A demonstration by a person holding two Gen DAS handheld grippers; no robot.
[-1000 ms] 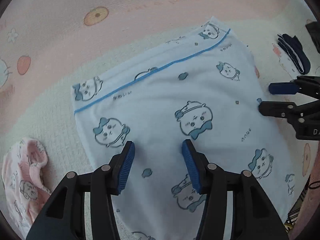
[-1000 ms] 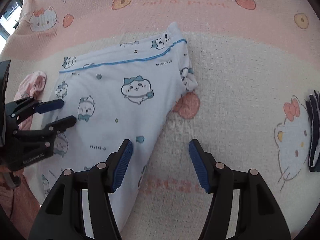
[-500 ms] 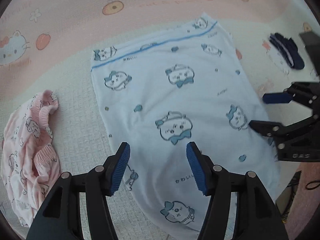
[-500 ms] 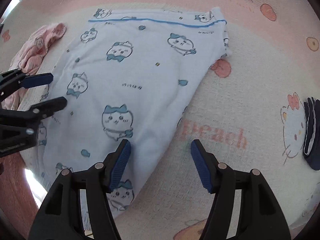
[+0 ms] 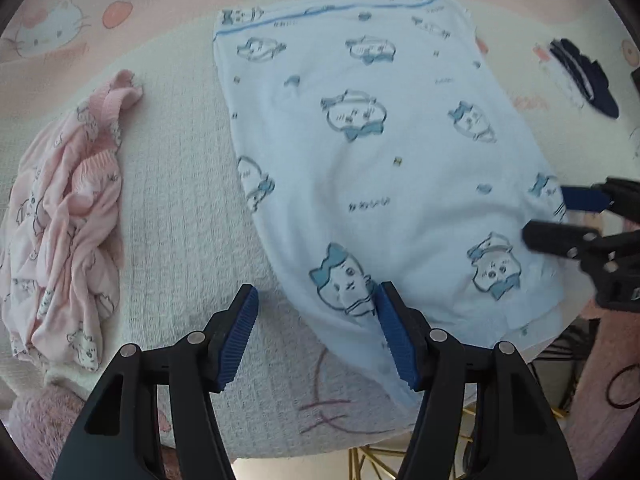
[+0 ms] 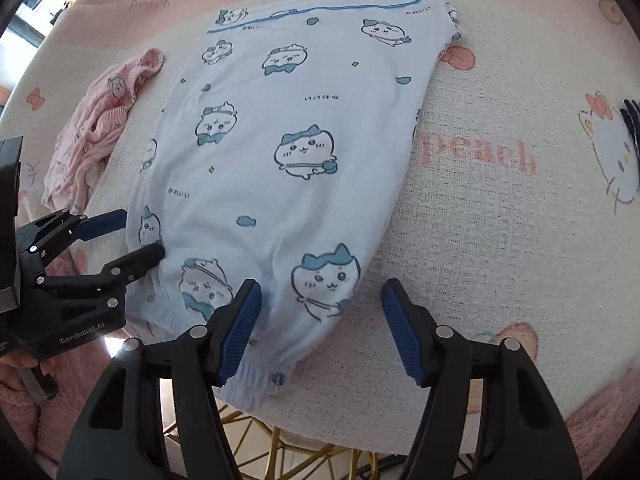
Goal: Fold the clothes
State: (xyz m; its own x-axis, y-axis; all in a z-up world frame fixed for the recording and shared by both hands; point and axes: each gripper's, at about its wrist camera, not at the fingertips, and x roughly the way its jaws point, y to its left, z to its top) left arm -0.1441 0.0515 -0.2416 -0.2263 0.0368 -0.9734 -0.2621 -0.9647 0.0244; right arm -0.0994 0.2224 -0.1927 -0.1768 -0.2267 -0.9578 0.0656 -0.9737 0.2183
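1. A pale blue printed garment [image 5: 380, 168] is laid flat on a pink-and-cream cartoon blanket [image 6: 500, 208], its blue-piped hem at the far end and its near end hanging slightly over the blanket's near edge.
2. The left gripper [image 5: 318, 336] is held above the garment's near-left corner; its jaws are spread apart, nothing is clamped, and only one blue pad overlaps the cloth.
3. The right gripper [image 6: 320, 328] is held above the garment's near-right corner with its jaws likewise apart and empty, the corner lying between them.
4. A crumpled pink garment [image 5: 64, 220] is noted left of the blue garment, and a dark folded item [image 5: 584, 76] well to its right.
5. Step in hand, as judged: seizing both near corners for a fold toward the piped hem. Both corners should be pinched through all layers, close to the edge, and lifted evenly so that no skew is introduced.
6. Difference from the earlier frames: both grippers have been drawn back from the middle of the garment toward its near end, the pink garment has come fully into the left view, and the left jaws have been widened.
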